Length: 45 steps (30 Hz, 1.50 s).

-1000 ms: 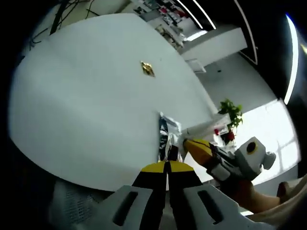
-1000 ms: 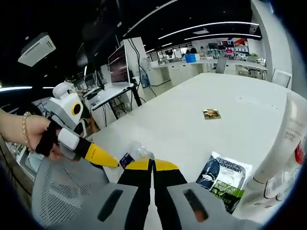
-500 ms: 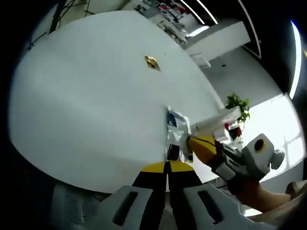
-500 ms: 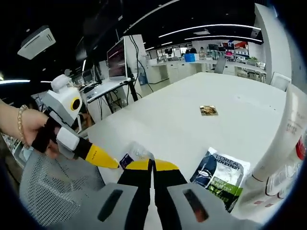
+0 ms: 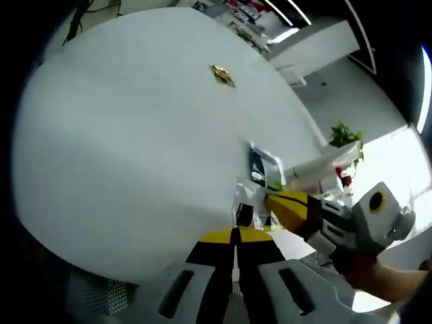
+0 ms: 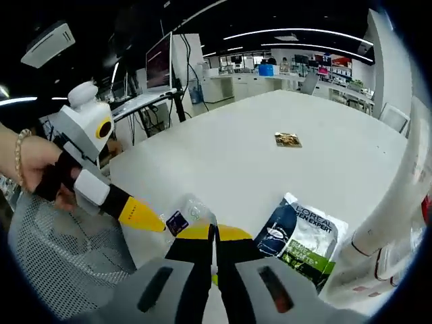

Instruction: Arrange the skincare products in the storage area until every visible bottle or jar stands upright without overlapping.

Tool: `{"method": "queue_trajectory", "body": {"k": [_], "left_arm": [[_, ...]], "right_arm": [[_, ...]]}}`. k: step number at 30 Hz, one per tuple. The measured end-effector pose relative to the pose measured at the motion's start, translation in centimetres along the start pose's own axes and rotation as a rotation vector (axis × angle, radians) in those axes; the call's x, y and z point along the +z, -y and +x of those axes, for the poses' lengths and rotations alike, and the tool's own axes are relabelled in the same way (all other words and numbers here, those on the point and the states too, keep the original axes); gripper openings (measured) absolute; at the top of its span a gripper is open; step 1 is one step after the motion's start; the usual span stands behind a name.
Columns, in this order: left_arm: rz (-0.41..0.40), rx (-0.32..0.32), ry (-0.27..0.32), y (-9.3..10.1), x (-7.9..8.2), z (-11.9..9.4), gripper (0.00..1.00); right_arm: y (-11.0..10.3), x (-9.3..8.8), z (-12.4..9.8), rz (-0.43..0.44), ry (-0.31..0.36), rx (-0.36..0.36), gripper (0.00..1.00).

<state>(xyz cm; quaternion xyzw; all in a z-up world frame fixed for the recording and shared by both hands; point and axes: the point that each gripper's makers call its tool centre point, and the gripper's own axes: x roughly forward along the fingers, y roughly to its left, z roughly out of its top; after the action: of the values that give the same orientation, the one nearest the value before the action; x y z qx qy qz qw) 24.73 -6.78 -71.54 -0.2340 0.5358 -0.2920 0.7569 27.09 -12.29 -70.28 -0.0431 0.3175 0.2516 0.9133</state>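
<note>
Both claws, left [image 5: 235, 237] and right [image 6: 214, 234], were closed and empty, converging on the small clear plastic sachet [image 6: 187, 213] at 12 o'clock on the white worktop [image 6: 236, 162], probably to pick it up.

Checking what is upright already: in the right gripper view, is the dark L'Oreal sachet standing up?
No, the L'Oreal sachet lies flat on the white table.

Bystanders around the white table [image 6: 236, 162]

Small gold packet [image 6: 287, 140] lying alone mid-table, well apart from everything else. Mesh chair [image 6: 67, 270] at the near edge. Monitor [image 6: 159, 62] and desks behind, ceiling light strips [image 6: 304, 30] overhead. Potted plant [image 5: 345, 135] beyond the far edge.
</note>
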Motion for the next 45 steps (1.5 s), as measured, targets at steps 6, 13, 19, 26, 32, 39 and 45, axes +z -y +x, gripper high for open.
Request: {"method": "queue_trajectory", "body": {"k": [6,13,19,26,32,39,45], "left_arm": [[0.011,0.049,-0.004,-0.9,0.0,1.6,0.0],[0.004,0.069,-0.002,-1.6,0.7,2.3,0.0],[0.095,0.093,-0.009,-2.0,0.7,2.7,0.0],[0.223,0.124,-0.024,-2.3,0.8,3.0,0.0],[0.386,0.154,-0.038,-2.6,1.0,2.5,0.02],[0.721,0.157,0.052,-0.5,3.4,1.6,0.08],[0.896,0.129,-0.002,1.0,2.8,4.0,0.12]], "right_arm": [[0.7,-0.9,1.0,-0.044,-0.052,0.006,0.01],[1.3,-1.2,2.4,-0.085,-0.093,0.01,0.01],[1.4,-1.8,3.3,-0.123,-0.13,0.014,0.01],[1.6,-2.5,3.8,-0.224,-0.172,-0.008,0.02],[1.7,-2.2,4.2,-0.268,-0.167,0.008,0.02],[1.7,-2.2,4.1,-0.245,-0.154,0.004,0.01],[1.7,-2.2,4.1,-0.26,-0.153,0.013,0.01]]}}
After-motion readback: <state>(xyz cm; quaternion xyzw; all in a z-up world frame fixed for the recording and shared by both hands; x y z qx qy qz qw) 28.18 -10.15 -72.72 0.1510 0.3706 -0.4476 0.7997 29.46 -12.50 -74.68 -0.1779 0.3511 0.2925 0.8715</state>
